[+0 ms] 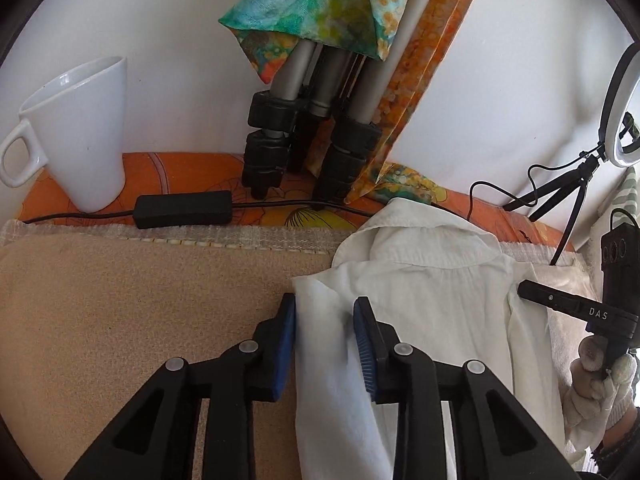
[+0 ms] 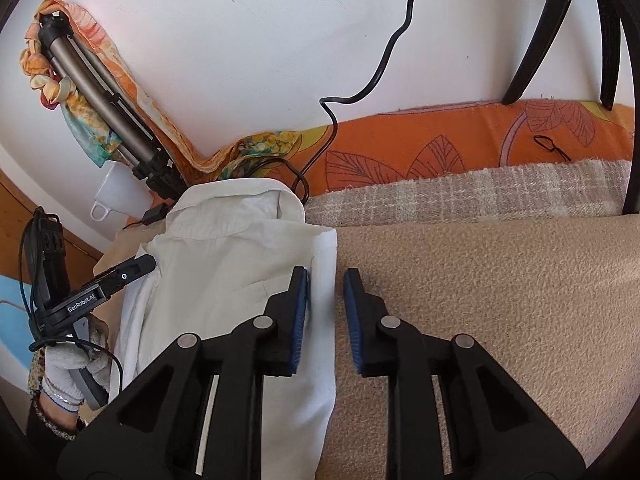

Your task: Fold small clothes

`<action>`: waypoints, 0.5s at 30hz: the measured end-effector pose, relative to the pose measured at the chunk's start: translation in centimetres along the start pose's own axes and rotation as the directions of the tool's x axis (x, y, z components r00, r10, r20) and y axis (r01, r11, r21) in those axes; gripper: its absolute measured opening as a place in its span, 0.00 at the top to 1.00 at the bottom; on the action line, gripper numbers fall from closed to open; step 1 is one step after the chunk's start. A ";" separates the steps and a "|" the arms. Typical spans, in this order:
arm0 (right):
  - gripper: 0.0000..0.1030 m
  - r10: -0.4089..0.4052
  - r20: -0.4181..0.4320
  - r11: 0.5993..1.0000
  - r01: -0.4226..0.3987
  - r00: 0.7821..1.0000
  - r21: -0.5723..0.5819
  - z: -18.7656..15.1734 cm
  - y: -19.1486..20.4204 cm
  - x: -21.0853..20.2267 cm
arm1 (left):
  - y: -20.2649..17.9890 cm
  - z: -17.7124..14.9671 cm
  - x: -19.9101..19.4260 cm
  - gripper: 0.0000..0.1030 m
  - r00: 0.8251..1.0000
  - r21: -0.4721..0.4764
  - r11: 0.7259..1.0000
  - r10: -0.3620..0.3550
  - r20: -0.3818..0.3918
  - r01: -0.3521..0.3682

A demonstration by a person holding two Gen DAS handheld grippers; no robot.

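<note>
White shirt (image 1: pixel 420 288) edges loose between the parted jaws of left gripper (image 1: pixel 324 312) and right gripper (image 2: pixel 326 280), both angled downward.

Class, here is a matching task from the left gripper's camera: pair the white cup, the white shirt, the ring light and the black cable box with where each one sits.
Things
1. white cup
2. white shirt
3. ring light
4. black cable box

Places
a. spread on the beige blanket, collar towards the wall
b. mounted on a small black tripod at the right edge
c. lying flat on the orange cloth, a cable leaving each end
d. standing upright at the far left, handle pointing left

Pairs: 1-d, 2-a, 3-b, 4-c
</note>
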State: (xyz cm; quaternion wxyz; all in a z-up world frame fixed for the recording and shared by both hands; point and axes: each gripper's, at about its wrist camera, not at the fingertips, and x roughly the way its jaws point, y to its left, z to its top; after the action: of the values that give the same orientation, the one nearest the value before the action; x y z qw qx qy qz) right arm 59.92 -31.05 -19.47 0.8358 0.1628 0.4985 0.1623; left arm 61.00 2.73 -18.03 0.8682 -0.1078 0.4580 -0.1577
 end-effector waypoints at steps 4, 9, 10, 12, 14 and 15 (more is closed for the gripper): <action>0.96 -0.001 0.018 1.000 0.001 1.000 -0.022 0.0 0.7 -0.6 | 0.1 0.3 -0.9 0.99 0.999 -0.043 0.998 -0.041 0.025 0.042; 0.97 0.022 0.057 0.999 -0.020 0.998 -0.038 0.6 2.1 -3.2 | -0.9 0.8 -3.6 1.00 0.997 -0.016 0.998 -0.060 0.055 0.061; 0.97 0.026 0.063 0.999 -0.023 0.998 -0.047 0.7 2.5 -3.7 | -1.2 0.9 -4.2 1.00 0.996 -0.006 0.998 -0.059 0.060 0.060; 0.97 0.041 0.075 0.998 -0.036 0.996 -0.058 0.9 3.2 -4.9 | -1.9 1.0 -5.5 1.00 0.995 0.008 0.998 -0.067 0.071 0.067; 0.97 0.048 0.083 0.997 -0.042 0.995 -0.072 0.9 3.9 -6.0 | -2.4 1.0 -6.9 1.00 0.994 0.017 0.997 -0.071 0.084 0.070; 0.97 0.053 0.087 0.996 -0.046 0.995 -0.080 0.8 4.0 -6.9 | -2.6 1.0 -7.6 1.00 0.993 0.019 0.997 -0.080 0.089 0.078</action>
State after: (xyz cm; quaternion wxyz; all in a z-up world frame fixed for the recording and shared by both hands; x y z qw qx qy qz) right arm 57.08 -30.56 -12.02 0.8588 0.1494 0.4497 0.1947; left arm 57.33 3.16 -10.80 0.8817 -0.1261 0.4128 -0.1905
